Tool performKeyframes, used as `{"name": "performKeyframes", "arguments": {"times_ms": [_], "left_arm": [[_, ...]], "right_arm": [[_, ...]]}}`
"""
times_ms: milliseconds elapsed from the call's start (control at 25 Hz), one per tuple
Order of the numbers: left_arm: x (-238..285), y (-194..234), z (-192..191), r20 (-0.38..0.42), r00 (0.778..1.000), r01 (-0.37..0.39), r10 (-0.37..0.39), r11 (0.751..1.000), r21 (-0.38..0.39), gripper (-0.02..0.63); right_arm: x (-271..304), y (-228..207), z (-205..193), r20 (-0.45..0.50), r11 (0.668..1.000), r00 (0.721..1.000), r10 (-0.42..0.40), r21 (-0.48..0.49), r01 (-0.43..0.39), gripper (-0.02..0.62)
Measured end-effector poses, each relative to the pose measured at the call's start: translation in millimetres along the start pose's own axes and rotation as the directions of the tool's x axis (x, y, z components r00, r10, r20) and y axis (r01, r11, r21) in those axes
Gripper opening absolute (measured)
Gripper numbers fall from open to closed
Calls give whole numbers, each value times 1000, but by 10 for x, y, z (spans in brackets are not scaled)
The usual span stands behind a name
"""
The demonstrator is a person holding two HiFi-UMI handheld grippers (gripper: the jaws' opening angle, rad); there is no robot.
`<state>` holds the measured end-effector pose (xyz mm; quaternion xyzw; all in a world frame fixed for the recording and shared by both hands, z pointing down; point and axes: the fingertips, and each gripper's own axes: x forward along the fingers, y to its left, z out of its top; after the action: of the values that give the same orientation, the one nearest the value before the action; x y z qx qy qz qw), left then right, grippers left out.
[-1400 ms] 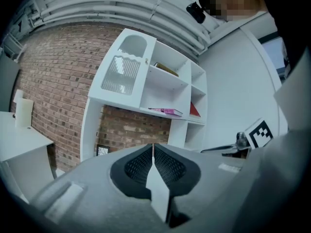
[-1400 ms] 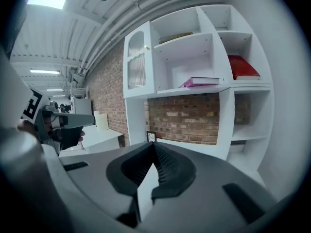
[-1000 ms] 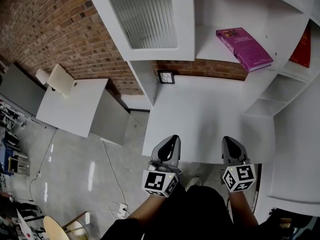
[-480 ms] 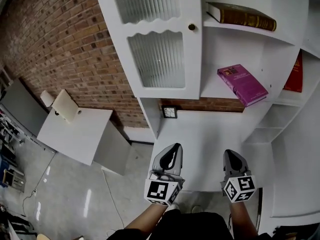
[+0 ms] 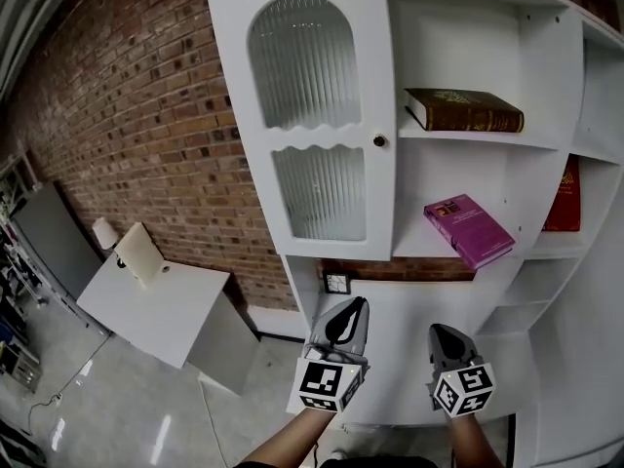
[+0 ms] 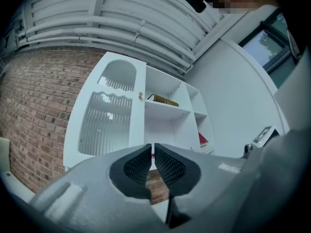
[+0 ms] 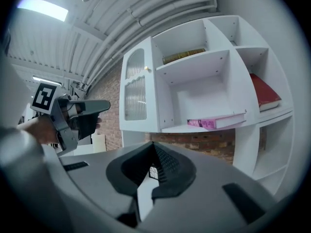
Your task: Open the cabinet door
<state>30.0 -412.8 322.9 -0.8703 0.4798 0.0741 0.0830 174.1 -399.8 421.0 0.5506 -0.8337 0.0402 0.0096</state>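
Observation:
The white cabinet door [image 5: 314,115] has two ribbed glass panels and a small round knob [image 5: 379,141] on its right edge; it lies flush with the cabinet front. Both grippers hang below it, over the white counter [image 5: 395,320], touching nothing. My left gripper [image 5: 352,307] is shut and empty, below the door's lower edge. My right gripper [image 5: 443,333] is beside it, below the open shelves, its jaws meeting at the tip. The left gripper view shows the door [image 6: 108,118] and knob [image 6: 141,95] ahead and above. In the right gripper view the door [image 7: 136,98] is far off, with the left gripper [image 7: 92,109] at the left.
Open shelves right of the door hold a brown book [image 5: 463,110], a pink book [image 5: 468,230] and a red book [image 5: 561,198]. A small framed picture [image 5: 336,283] stands under the door. A white table [image 5: 156,305] with a paper roll [image 5: 105,232] sits left, by the brick wall [image 5: 136,144].
Both grippers have risen, and the head view has tilted up. The whole door, its knob and the upper shelf with the brown book have come into view.

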Motion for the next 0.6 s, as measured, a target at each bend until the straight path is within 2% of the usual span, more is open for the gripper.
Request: {"name": "performKeyframes", "arguments": {"times_ms": [120,240,480,600], "left_arm": [[157,-97,147,8,999,31,-32,996,79,23],[365,-139,303,24,998,49,-52,992,112,23],[790,83,706,72,997,36,-40,998,57,25],[1017,181,964,103,994,33,-39,998,56,55]], "right_arm": [[32,56,-3,-19,999,999,33,-14,-33,0],[55,115,-31,-30,998,998,54,-21,-55,0],[149,129,-26,-42,997,997,66,-23,-67,0],[221,63,3,-39,998,998,56,-21,-57,0]]}}
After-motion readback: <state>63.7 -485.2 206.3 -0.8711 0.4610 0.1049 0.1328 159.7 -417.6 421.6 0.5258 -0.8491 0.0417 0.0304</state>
